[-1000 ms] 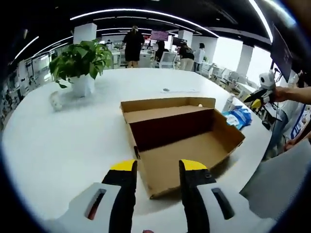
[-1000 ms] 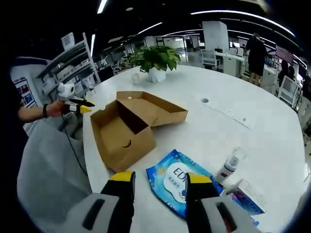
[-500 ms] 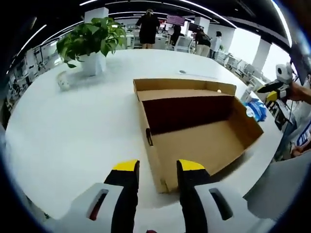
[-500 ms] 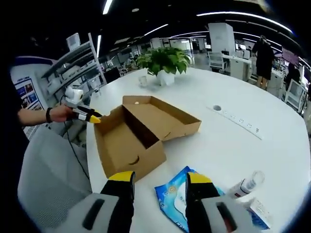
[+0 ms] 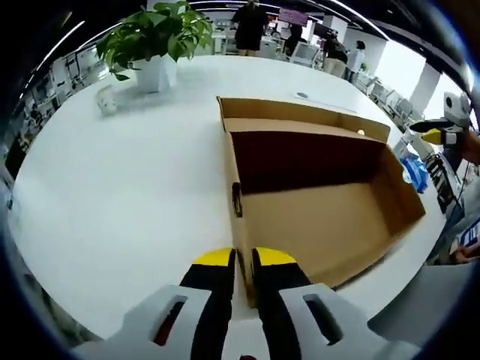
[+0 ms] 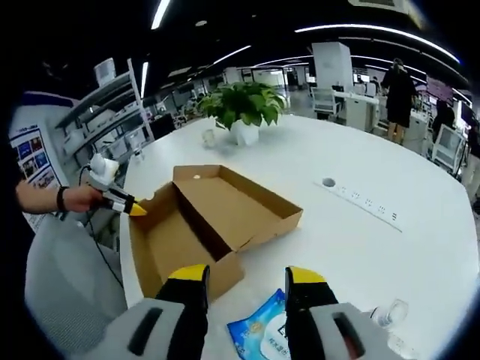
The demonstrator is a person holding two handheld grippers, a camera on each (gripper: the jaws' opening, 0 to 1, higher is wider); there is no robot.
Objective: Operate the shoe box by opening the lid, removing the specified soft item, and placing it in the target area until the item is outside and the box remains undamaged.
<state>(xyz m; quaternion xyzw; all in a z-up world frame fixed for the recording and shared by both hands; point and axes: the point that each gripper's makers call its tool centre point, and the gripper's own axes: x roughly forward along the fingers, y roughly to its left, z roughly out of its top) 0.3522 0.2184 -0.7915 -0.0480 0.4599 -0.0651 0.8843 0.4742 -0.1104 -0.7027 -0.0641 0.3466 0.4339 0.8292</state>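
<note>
Here my left gripper [image 5: 241,257] pinches the box [image 5: 322,217] wall on a white table [image 5: 120,180] (open-plan office); right gripper [image 6: 247,274] gapes.

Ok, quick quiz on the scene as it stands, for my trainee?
1. True or false: the box is open and has nothing inside.
2. What lies on the table just ahead of the right gripper? A) a shoe B) a blue pack C) a towel
3. Fill in: the left gripper has its fingers closed on the box's near ____.
Key: 1 true; 2 B; 3 wall.
</note>
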